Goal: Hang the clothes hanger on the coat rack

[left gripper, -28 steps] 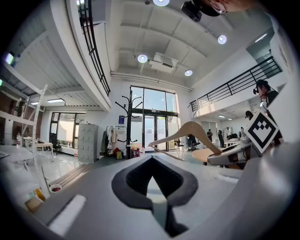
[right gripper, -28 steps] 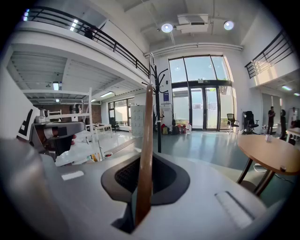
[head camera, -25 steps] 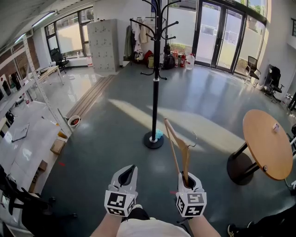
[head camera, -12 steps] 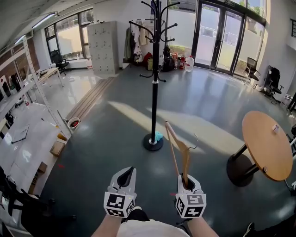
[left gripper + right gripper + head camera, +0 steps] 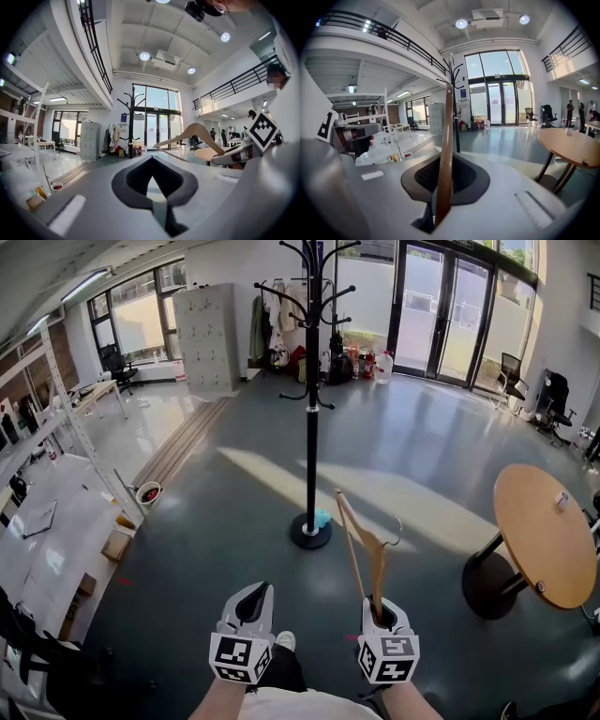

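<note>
low in the head view, right gripper [image 5: 380, 613] pinching the lower end of a wooden hanger [image 5: 373, 554], jaws pressed onto the wood, with the bar running up between them in the right gripper view. hanger held upright and leaning a little to the left, its metal hook [image 5: 395, 524] out to the right near the top, well short of the coat rack [image 5: 311, 399] and touching none of it. left gripper [image 5: 255, 594] just beside, about level with the right one, jaws pressed together on nothing. black coat rack straight ahead on a round base [image 5: 310, 531], curved arms at the top, something small and pale blue [image 5: 322, 516] lying against the base. grey polished floor [image 5: 234, 521] all around, crossed by bands of sunlight. to the right, a round wooden table [image 5: 534, 540] on a dark pedestal, with a small white thing [image 5: 561, 500] near its far edge. farther back, glass doors [image 5: 441, 315], a grey locker cabinet [image 5: 208, 334], clothes [image 5: 272, 320] hanging beside it, bottles and bags [image 5: 361, 362] on the floor. at the left, white shelving [image 5: 80, 418] and a bowl [image 5: 148, 491] on the floor. at the bottom edge, between the two grippers, the tip of a white shoe [image 5: 285, 641].
</note>
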Demonstrator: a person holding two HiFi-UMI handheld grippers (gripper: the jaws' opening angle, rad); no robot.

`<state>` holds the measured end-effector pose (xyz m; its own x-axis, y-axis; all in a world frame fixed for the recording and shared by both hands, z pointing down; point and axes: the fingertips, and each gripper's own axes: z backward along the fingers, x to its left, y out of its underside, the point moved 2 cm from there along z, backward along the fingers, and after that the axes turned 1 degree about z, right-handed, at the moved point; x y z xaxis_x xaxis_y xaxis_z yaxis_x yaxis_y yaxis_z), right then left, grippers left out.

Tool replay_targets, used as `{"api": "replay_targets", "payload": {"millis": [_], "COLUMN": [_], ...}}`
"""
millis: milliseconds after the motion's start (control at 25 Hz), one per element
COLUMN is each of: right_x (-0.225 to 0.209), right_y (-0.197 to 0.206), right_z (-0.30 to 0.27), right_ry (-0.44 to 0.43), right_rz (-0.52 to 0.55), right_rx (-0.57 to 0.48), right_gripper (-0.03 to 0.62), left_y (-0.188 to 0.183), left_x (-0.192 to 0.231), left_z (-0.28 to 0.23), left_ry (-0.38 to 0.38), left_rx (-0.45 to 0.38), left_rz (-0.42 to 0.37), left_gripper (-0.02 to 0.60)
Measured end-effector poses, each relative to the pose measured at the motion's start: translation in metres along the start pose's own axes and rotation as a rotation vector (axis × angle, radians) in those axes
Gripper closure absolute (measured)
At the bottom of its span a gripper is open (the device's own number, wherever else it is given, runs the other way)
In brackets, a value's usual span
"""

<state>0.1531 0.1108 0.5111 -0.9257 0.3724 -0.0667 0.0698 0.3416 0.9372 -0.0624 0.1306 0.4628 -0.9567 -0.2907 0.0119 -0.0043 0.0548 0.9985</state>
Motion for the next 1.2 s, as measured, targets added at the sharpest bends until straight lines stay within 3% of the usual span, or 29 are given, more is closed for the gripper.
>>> {"api": "replay_targets", "payload": {"millis": [320,880,1200], "right_x": [-0.013,-0.04,-0.054], "right_y": [-0.015,-0.093,-0.127], "right_z": [-0.063,-0.237,-0.302], "right_ry": [0.032,0.151,0.204], "right_rz": [-0.01,-0.03,-0.052], "right_rx": [0.024,0.02,-0.004], "right_gripper": [0.543,0.543,0.543], "left_y": [0.002,-0.022,-0.033], "left_x": [0.038,0.163,0.203], "left_z": [-0.058,-0.228,-0.296], "left_ry": [0.015,0.073,0.11], "left_rx": [0.008,-0.024,-0.034], "left_rz": [0.012,0.026,0.011], "left_gripper": [0.581,0.581,0.581]}}
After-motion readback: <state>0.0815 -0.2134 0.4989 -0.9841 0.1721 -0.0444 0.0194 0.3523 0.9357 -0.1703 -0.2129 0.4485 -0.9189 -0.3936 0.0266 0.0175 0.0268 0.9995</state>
